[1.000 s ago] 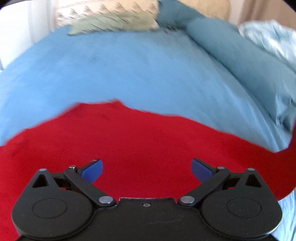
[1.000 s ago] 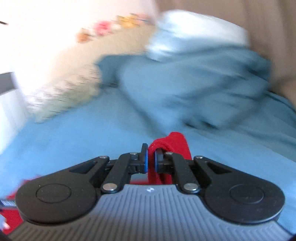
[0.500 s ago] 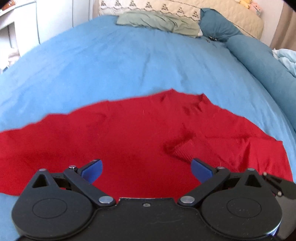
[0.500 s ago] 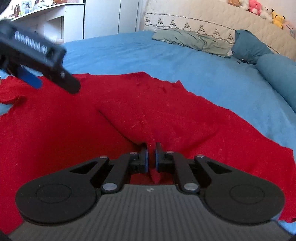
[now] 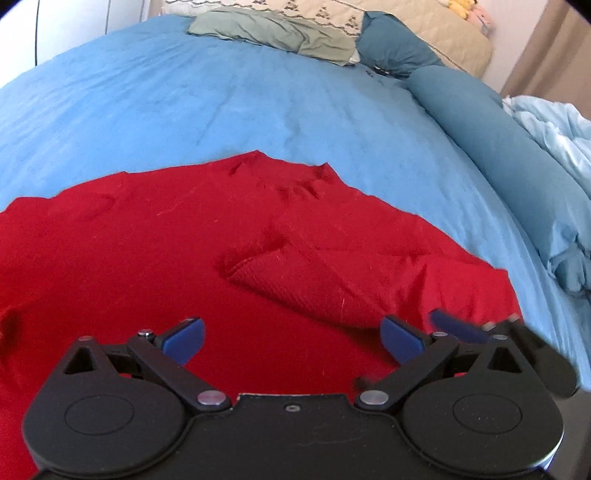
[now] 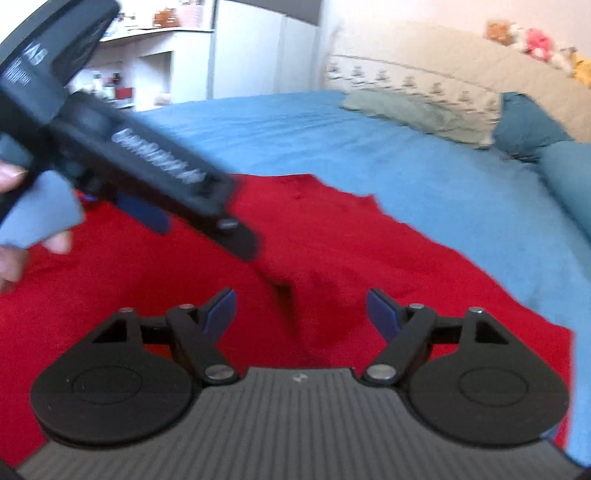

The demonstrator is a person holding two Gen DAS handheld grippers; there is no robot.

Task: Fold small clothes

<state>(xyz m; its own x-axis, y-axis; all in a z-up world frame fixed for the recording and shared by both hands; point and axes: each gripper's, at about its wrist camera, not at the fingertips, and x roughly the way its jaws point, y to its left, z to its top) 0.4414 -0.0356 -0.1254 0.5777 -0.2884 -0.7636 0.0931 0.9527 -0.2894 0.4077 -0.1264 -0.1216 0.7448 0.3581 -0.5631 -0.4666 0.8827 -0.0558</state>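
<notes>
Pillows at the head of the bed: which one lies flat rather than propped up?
The sage-green pillow. It lies flat on the blue sheet, while the teal pillow beside it bulges up against the cream headboard.

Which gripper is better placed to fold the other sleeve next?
Probably the left gripper. It is open above the left part of the red garment, nearest the unfolded side. The right gripper, also open, hangs above the sleeve already folded in.
</notes>
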